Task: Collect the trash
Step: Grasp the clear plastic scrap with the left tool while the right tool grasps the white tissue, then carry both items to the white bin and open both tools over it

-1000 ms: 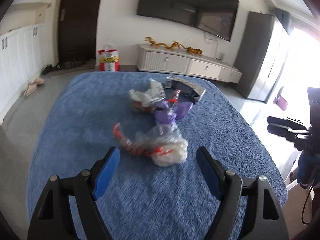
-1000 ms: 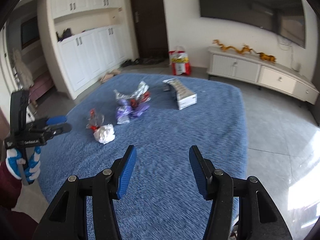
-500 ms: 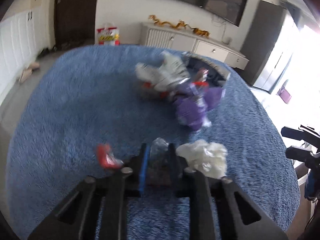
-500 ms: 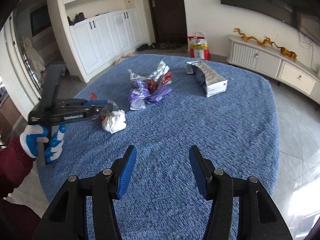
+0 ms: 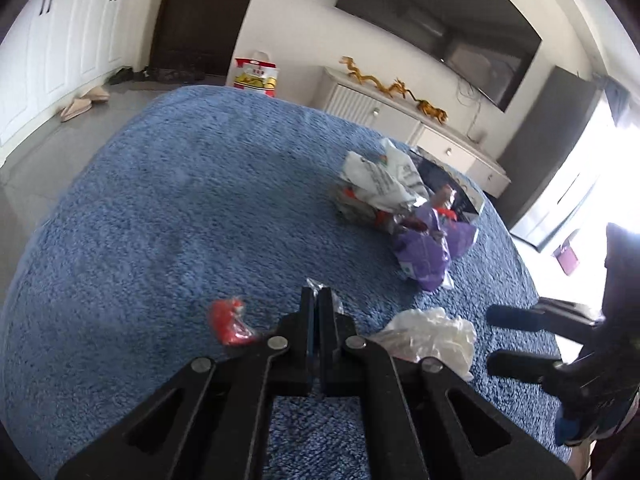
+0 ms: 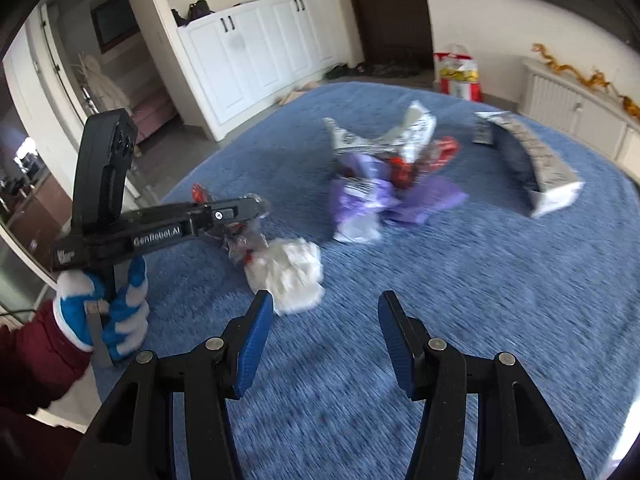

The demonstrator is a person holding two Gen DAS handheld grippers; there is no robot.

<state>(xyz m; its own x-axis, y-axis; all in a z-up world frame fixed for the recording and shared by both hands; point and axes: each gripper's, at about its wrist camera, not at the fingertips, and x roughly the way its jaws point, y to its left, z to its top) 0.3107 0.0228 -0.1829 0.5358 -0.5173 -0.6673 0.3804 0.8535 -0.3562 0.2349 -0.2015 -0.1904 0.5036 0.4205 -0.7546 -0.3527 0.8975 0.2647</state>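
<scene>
Home living room. Wall-mounted TV [image 5: 440, 12] above a low white media cabinet [image 5: 400, 120] with gold dragon figurines [image 5: 392, 86], white built-in cupboards [image 6: 256, 52], dark entry door [image 6: 388, 12] with shoes and slippers [image 5: 84, 102] on the tiled floor. Shopping bag [image 6: 459, 72] by the wall, big blue shaggy carpet [image 5: 180, 208] in the middle.

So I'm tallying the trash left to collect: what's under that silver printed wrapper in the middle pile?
Under the silver printed wrapper lie red wrappers and crumpled purple plastic, all on the blue cover. Anything deeper in the pile is hidden.
</scene>
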